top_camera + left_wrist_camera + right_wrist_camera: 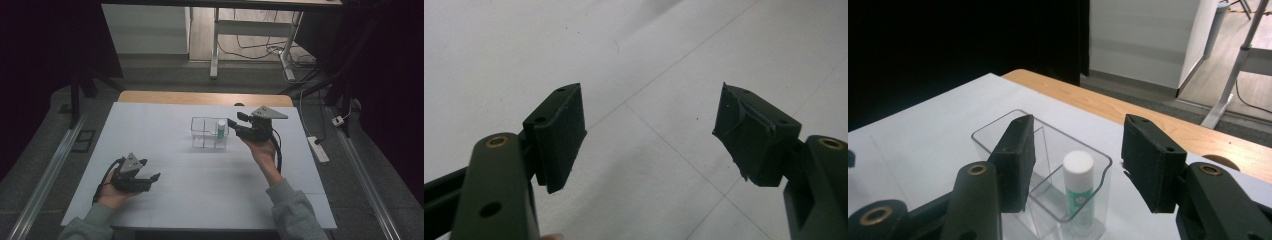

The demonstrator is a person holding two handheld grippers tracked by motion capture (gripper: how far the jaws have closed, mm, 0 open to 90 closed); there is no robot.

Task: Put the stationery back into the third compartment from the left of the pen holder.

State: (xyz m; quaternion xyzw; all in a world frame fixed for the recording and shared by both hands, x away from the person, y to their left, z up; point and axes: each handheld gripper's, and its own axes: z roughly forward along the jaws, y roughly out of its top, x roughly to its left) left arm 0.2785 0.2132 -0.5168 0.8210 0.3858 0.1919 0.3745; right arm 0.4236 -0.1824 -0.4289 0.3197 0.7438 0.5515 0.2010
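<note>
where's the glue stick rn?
In the high view the glue stick stands upright in the right compartment of the clear bin, right of table centre, just left of the right tongs.

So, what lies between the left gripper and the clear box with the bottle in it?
Nothing: in the high view, bare white table cover runs from the left gripper, jaws open, to the clear divided box holding the white-capped bottle.

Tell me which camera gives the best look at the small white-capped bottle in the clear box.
The right gripper view: the bottle stands upright and close in the clear box's near compartment, white cap and green label plain. The high view shows it small and distant, beside the right gripper. The left gripper view faces bare table.
</note>
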